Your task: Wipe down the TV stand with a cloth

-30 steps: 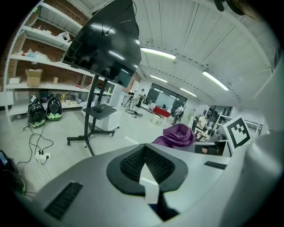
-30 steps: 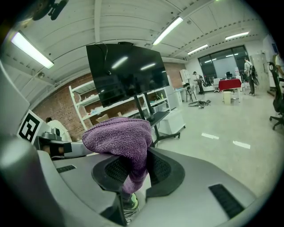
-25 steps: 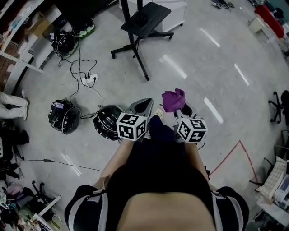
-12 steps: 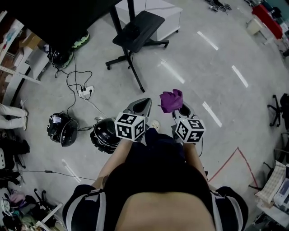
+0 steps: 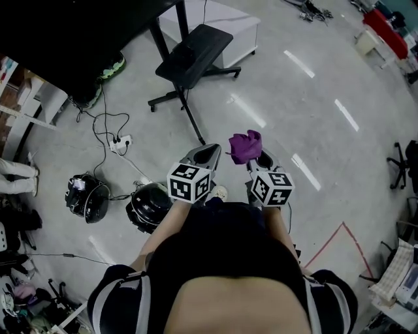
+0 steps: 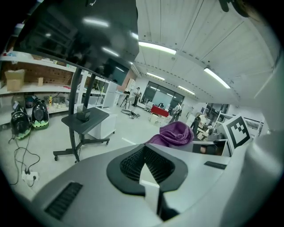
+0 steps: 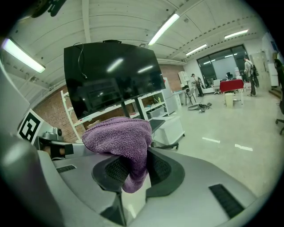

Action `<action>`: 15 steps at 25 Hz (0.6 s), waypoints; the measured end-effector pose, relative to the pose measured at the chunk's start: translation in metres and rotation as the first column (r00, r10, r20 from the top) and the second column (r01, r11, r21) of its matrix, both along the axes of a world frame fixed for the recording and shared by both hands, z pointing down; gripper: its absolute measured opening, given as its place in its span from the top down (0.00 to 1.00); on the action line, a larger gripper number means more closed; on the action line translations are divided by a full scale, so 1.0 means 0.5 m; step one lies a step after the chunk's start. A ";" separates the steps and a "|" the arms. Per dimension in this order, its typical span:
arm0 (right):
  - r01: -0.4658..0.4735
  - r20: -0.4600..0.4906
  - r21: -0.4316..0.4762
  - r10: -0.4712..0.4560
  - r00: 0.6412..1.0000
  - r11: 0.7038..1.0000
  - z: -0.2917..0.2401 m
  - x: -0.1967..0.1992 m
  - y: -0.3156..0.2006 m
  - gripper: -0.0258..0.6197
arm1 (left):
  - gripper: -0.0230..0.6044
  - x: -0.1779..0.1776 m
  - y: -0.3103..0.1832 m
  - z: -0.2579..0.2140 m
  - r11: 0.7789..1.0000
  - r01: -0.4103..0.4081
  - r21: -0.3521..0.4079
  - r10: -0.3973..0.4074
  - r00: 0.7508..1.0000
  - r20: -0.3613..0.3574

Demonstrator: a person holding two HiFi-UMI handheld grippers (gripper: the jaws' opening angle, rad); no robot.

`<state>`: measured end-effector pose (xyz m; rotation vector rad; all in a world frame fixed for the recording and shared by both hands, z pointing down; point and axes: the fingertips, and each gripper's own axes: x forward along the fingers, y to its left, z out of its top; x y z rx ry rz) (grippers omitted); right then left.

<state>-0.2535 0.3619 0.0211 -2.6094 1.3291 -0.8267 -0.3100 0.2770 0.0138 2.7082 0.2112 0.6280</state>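
The TV stand is a black wheeled post with a small black shelf [image 5: 194, 47] under a big dark TV screen [image 5: 78, 32]; it stands ahead of me on the grey floor. The left gripper view has the shelf [image 6: 84, 119] at left. A purple cloth [image 5: 246, 146] is bunched in my right gripper [image 5: 257, 156], whose jaws are shut on it [image 7: 120, 137]. It also shows in the left gripper view [image 6: 175, 133]. My left gripper [image 5: 210, 151] is beside the right one, shut and holding nothing [image 6: 145, 162]. Both grippers are held in the air short of the stand.
A white cabinet [image 5: 215, 19] stands behind the stand. Two helmets [image 5: 85, 197] [image 5: 149, 205] and a power strip with cables [image 5: 121, 142] lie on the floor to the left. Shelving [image 5: 26, 104] runs along the left wall. Red tape [image 5: 333, 228] marks the floor at right.
The view has moved forward: the TV stand and screen now sit lower and closer, the helmets have slid back. Both grippers keep their pose, cloth still held.
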 end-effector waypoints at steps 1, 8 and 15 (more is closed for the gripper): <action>0.005 -0.003 0.000 -0.005 1.000 1.000 0.002 0.006 -0.004 0.81 | 0.95 0.008 -0.003 0.001 1.000 0.003 -0.003 -0.003 1.000 -0.004; -0.023 0.036 0.004 0.022 0.999 1.000 0.015 0.007 0.000 0.81 | 0.95 0.017 -0.010 -0.005 0.999 0.022 -0.022 -0.022 1.000 -0.008; -0.023 0.051 -0.007 0.023 0.998 1.000 0.031 -0.009 0.004 0.81 | 0.95 0.008 -0.026 0.013 0.998 0.049 -0.032 -0.048 0.999 0.019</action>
